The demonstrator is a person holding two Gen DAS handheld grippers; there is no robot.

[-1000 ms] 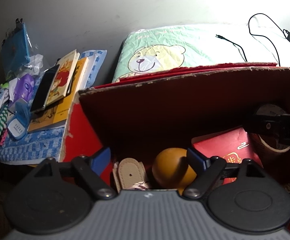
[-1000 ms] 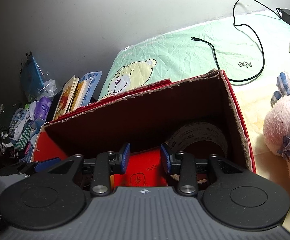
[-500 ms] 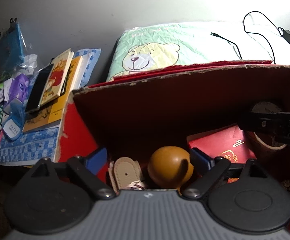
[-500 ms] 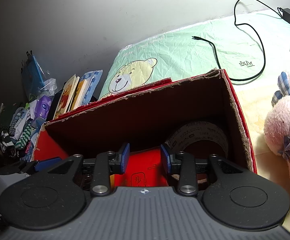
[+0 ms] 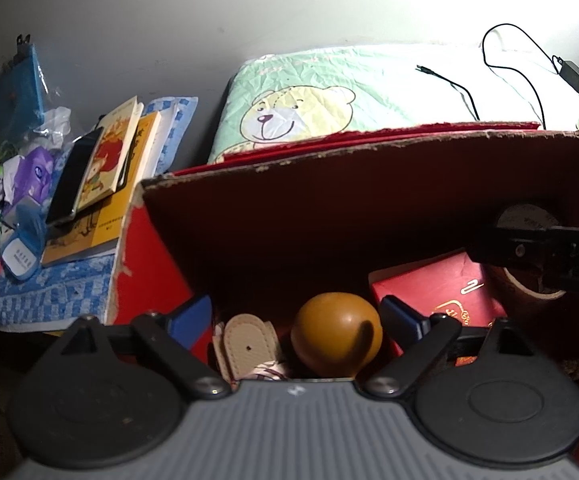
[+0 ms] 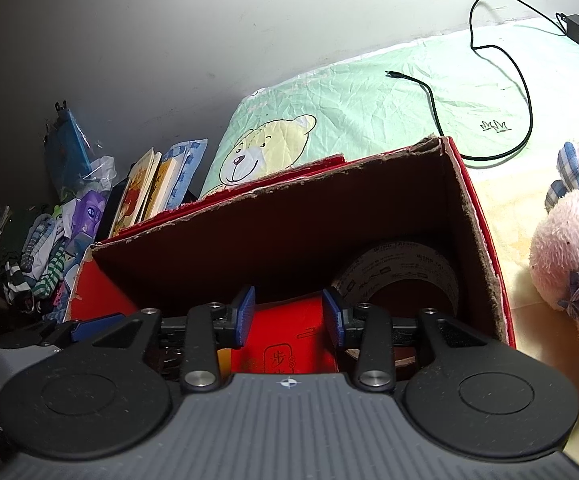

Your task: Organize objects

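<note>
Red cardboard box (image 5: 157,256) is the landmark, open top, both grippers over its near edge. Left of the box: books (image 5: 109,160) with a dark phone (image 5: 74,176) on top, on a blue checked cloth (image 5: 49,292). Left gripper (image 5: 295,316) at the box's left end, jaws wide, holding nothing; between its blue pads (image 5: 193,312) sit a beige leather strap (image 5: 245,340) and an orange ball (image 5: 335,338) on the box floor, contact with either cannot be told. Right of the ball inside the box: red packet (image 5: 433,292). Right gripper (image 6: 289,316) over the box middle, jaws at a narrow gap either side of the red packet (image 6: 285,336); grip can't be confirmed. Tape roll (image 6: 401,276) in the box's right end. Behind the box: green bear pillow (image 6: 329,120) with a black cable (image 6: 521,92). Right of the box: pink plush toy (image 6: 569,256)
</note>
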